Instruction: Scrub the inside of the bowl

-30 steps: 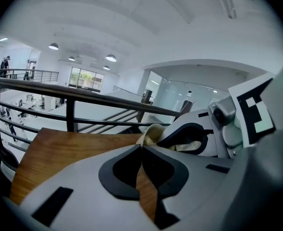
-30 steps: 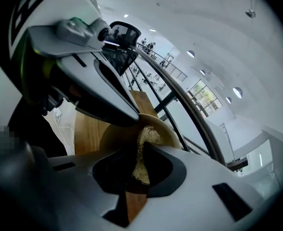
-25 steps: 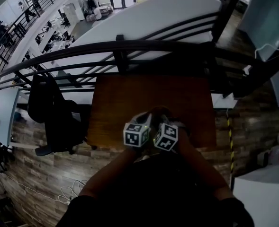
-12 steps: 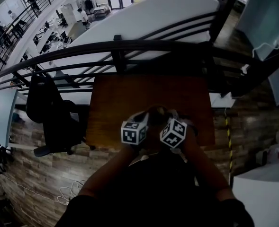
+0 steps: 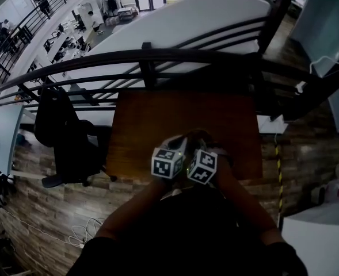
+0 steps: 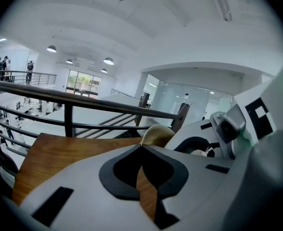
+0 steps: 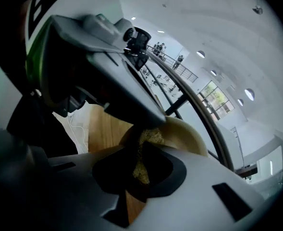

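The bowl point(image 7: 191, 131), at the near edge of the table point(image 5: 157, 114), is judged light, rigid and slippery, so take it by the rim, where the left gripper point(image 6: 141, 148) is pinched closed, while the right gripper point(image 7: 140, 150) clamps the scouring pad point(image 7: 142, 170) inside it.

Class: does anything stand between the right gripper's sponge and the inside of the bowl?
Nothing visible does. The sponge, held by the right gripper, reaches straight into the bowl; the left gripper sits beside it, not between.
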The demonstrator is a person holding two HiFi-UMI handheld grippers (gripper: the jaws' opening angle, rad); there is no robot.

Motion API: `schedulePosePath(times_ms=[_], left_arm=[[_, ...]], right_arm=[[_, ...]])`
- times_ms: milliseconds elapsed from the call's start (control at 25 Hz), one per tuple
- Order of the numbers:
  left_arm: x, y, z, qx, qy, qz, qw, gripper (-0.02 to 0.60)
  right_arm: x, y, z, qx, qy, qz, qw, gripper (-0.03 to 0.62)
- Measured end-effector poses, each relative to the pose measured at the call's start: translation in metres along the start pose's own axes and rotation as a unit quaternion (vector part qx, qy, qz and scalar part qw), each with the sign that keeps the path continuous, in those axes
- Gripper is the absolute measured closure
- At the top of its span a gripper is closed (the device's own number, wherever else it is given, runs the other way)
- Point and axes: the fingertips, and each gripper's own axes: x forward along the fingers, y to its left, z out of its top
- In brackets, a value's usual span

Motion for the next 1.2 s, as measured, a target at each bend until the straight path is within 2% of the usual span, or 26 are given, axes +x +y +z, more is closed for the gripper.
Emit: schedulePosePath(times_ms=[120, 240, 320, 520, 720, 840, 960, 1200], left_arm=[[-0.002, 0.010, 0.001, 0.009, -0.001, 0.015, 0.9999, 0.578], [-0.005, 0.017, -0.003, 0.022, 0.001, 0.027, 0.9994, 0.578], [-0.006, 0.021, -0.007, 0.016, 0.004, 0.029, 0.9995, 0.578], [-0.008, 0.026, -0.012, -0.002, 0.009, 0.028, 0.9996, 0.578], [-0.008, 0.005, -0.010, -0.009, 0.004, -0.004, 0.9999, 0.578], [-0.009, -0.002, -0.001, -0.013, -0.008, -0.015, 0.9998, 0.578], [-0.012, -0.004, 0.008, -0.011, -0.017, -0.019, 0.9996, 0.578], [-0.014, 0.003, 0.009, 0.019, -0.018, 0.005, 0.9996, 0.578]], right_arm=[[-0.004, 0.010, 0.006, 0.017, -0.012, 0.040, 0.999, 0.548], [-0.007, 0.008, -0.001, 0.044, -0.011, 0.054, 0.997, 0.549], [-0.012, 0.002, -0.006, 0.057, -0.001, 0.044, 0.997, 0.549], [-0.020, -0.034, -0.019, 0.079, 0.013, -0.031, 0.996, 0.548], [-0.020, -0.035, -0.005, 0.068, -0.004, -0.048, 0.996, 0.548], [-0.019, -0.020, 0.007, 0.043, -0.022, -0.033, 0.998, 0.548], [-0.019, -0.003, 0.012, 0.031, -0.030, 0.000, 0.999, 0.548], [-0.029, 0.013, 0.011, 0.058, -0.041, 0.061, 0.996, 0.549]])
